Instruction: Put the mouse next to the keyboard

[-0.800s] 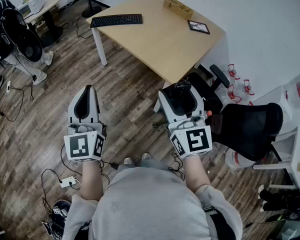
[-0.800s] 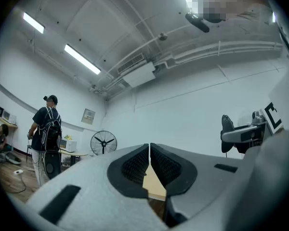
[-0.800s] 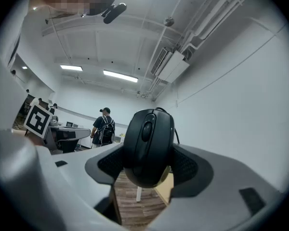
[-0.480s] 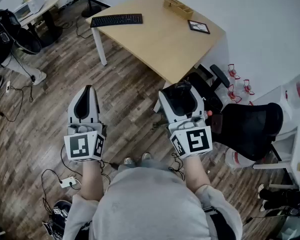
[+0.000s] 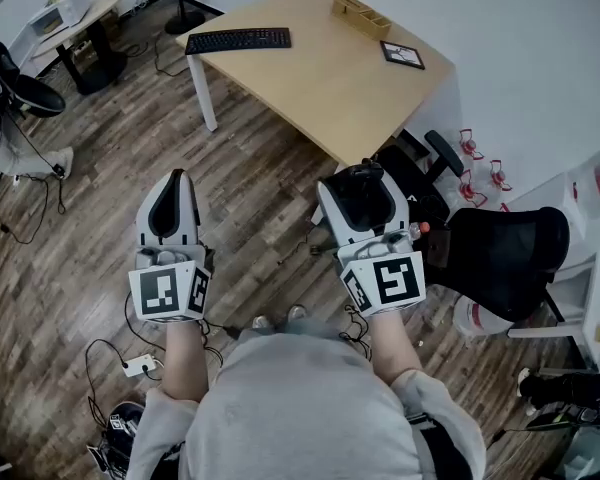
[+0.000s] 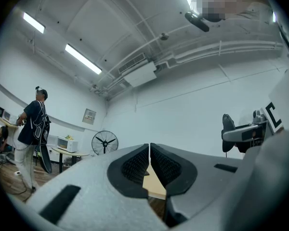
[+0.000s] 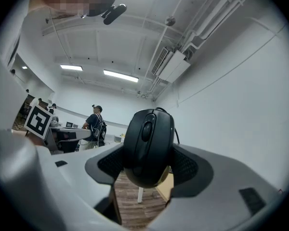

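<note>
The black keyboard (image 5: 238, 39) lies at the far left corner of the light wooden table (image 5: 330, 88), well ahead of both grippers. My right gripper (image 5: 364, 180) is shut on a black mouse (image 5: 363, 174), held over the floor in front of the table's near edge. In the right gripper view the mouse (image 7: 149, 146) stands upright between the pads, wheel side toward the camera, in the right gripper (image 7: 148, 166). My left gripper (image 5: 174, 180) hovers over the wooden floor, shut with nothing in it. In its own view the left gripper (image 6: 149, 163) has its pads together.
A wooden box (image 5: 360, 14) and a dark framed card (image 5: 402, 55) lie on the table's far side. A black office chair (image 5: 495, 253) stands right of my right gripper. Cables and a power strip (image 5: 138, 364) lie on the floor; a person (image 5: 5, 88) is at the left.
The person at the left has shifted further left, out toward the frame's edge. The table sits slightly lower and further right in view. Both grippers keep their places, the mouse still held.
</note>
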A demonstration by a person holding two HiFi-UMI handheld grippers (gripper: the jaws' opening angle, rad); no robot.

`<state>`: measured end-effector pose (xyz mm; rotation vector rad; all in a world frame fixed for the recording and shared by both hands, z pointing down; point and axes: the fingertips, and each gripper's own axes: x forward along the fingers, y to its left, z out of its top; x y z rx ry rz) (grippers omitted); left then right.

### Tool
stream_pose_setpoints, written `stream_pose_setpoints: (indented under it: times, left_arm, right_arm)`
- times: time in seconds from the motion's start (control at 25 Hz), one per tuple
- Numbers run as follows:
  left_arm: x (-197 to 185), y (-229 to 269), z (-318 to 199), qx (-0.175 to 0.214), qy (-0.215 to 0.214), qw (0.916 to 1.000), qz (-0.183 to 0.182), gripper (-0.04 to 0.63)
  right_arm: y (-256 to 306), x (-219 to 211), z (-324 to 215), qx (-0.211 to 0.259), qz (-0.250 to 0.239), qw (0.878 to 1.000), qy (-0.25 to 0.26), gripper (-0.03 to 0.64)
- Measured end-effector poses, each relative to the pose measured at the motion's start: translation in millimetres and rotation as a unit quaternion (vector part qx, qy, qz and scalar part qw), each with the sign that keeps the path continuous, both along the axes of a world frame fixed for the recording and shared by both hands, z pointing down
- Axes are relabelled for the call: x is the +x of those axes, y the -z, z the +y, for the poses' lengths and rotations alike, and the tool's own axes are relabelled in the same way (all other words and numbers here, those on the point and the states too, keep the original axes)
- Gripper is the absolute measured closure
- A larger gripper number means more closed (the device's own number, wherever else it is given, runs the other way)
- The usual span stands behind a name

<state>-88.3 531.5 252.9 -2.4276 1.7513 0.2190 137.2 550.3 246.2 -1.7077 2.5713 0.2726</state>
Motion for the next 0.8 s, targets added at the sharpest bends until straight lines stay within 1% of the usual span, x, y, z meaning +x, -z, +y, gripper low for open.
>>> stream_pose_setpoints:
  times: [0.16,0.24,0.44,0.56,0.8]
  left_arm:
    - [-12.0,-1.1,-2.2,0.003,-0.001,1.0,0.001,0.577]
    - [-18.5,-1.8,-2.4,0.004,0.0,1.0,0.001,0.577]
    - [-39.2,-4.1,-7.5,0.003,0.006,1.0,-0.002,0.577]
    - [-48.1,-5.1,-17.0,0.003,0.011,0.9999,0.0,0.577]
    - [-50.8,-9.9,-58.3,0.0,0.022,0.9997,-0.004,0.577]
  right_arm:
    - [-0.7,-6.9,-3.2,-0.003,-0.025,1.0,-0.002,0.364]
    - [0.3,-9.8,-5.5,0.0,-0.029,1.0,-0.006,0.364]
    - [4.1,-19.8,-16.2,0.012,-0.019,0.999,-0.025,0.364]
    - [2.1,-21.9,-28.7,0.01,-0.012,0.999,-0.033,0.364]
    - [-1.8,-14.8,-73.8,0.018,-0.012,0.999,-0.041,0.364]
